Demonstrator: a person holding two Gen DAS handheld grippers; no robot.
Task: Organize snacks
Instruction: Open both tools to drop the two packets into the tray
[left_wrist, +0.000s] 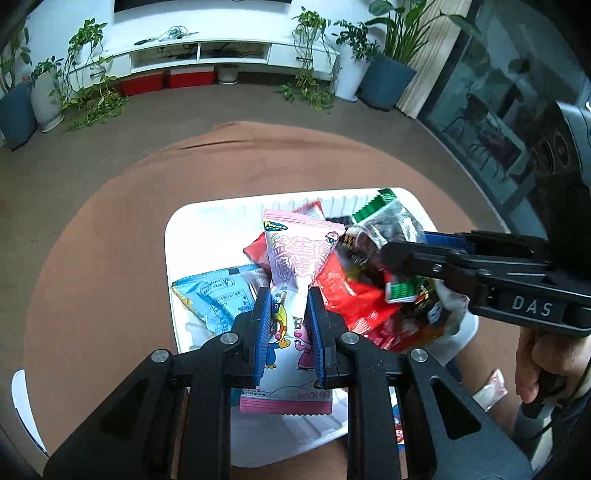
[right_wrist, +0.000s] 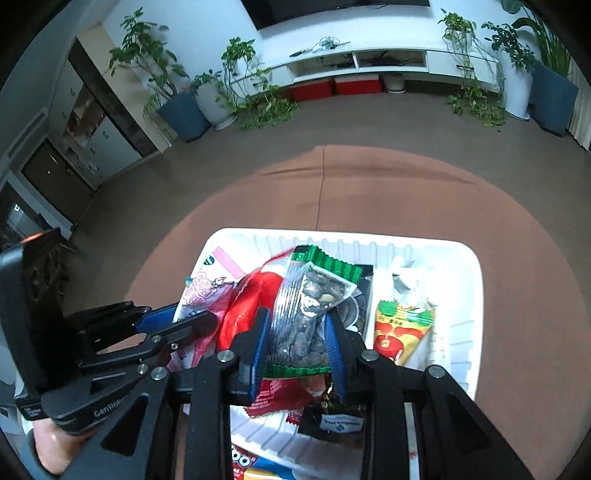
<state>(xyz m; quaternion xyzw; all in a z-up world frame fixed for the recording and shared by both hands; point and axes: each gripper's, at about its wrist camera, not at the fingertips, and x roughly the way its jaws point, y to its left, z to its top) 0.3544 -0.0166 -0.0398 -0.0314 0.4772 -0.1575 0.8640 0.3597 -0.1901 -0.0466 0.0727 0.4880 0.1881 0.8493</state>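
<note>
A white tray (left_wrist: 173, 236) (right_wrist: 469, 280) sits on a round brown-covered table and holds several snack packets. My left gripper (left_wrist: 285, 295) is shut on a pink cartoon packet (left_wrist: 295, 258) and holds it over the tray's near left part. My right gripper (right_wrist: 295, 317) is shut on a clear packet of dark nuts with green ends (right_wrist: 314, 306) above the tray's middle. That packet (left_wrist: 384, 236) and the right gripper (left_wrist: 402, 254) also show at the right in the left wrist view. In the right wrist view the left gripper (right_wrist: 207, 321) and the pink packet (right_wrist: 207, 295) appear at the left.
In the tray lie red packets (left_wrist: 354, 295) (right_wrist: 251, 295), a light blue packet (left_wrist: 218, 291) and a red-and-yellow packet (right_wrist: 399, 332). A few packets lie on the table near the tray's front edge (left_wrist: 491, 387) (right_wrist: 243, 461). A hand (left_wrist: 535, 362) grips the right tool. Brown tabletop (left_wrist: 110, 240) surrounds the tray.
</note>
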